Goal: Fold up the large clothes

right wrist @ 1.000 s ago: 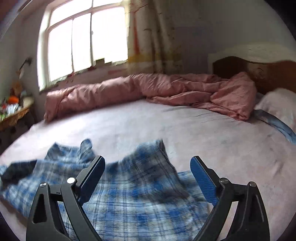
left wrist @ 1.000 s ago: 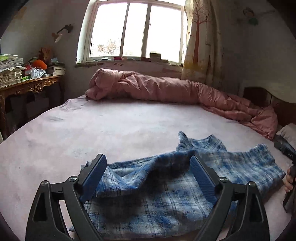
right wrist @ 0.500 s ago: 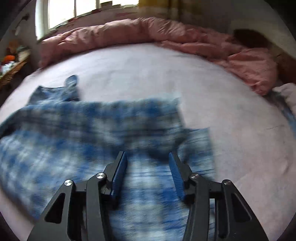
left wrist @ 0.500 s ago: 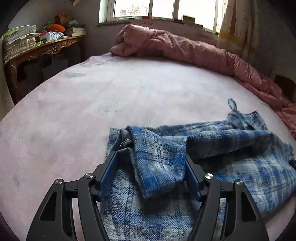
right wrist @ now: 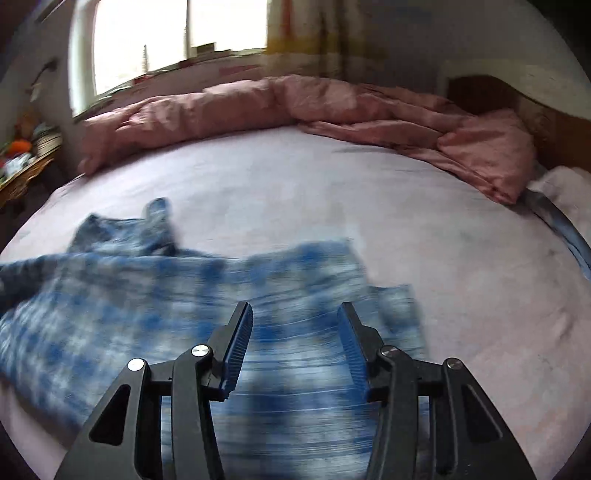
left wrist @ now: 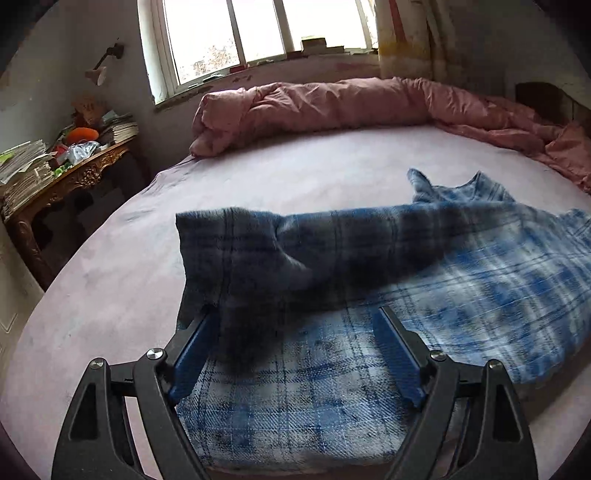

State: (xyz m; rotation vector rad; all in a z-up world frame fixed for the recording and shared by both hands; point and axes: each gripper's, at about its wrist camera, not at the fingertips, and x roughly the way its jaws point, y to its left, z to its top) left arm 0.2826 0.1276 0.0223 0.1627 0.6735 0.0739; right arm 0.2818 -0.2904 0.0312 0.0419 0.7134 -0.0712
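Note:
A blue plaid flannel shirt [left wrist: 461,266] lies spread on the pink bed sheet [left wrist: 295,177]. In the left wrist view its sleeve [left wrist: 258,251] is raised and draped over my left gripper's [left wrist: 295,321] left finger; the jaws stand wide apart, not clamped. In the right wrist view the shirt [right wrist: 147,295] is blurred and lies under my right gripper [right wrist: 293,317], whose jaws stand partly open with a gap above the fabric.
A rolled pink duvet [left wrist: 332,107] lies along the far side of the bed under the window [left wrist: 258,33]. A carved wooden side table [left wrist: 66,177] piled with papers stands at the left. A dark headboard [right wrist: 480,92] and pillow [right wrist: 565,188] are at the right.
Both grippers closed in half a second ago; the left one has opened wider again. Both have lifted and tilted up, and the shirt sleeve has risen with the left gripper.

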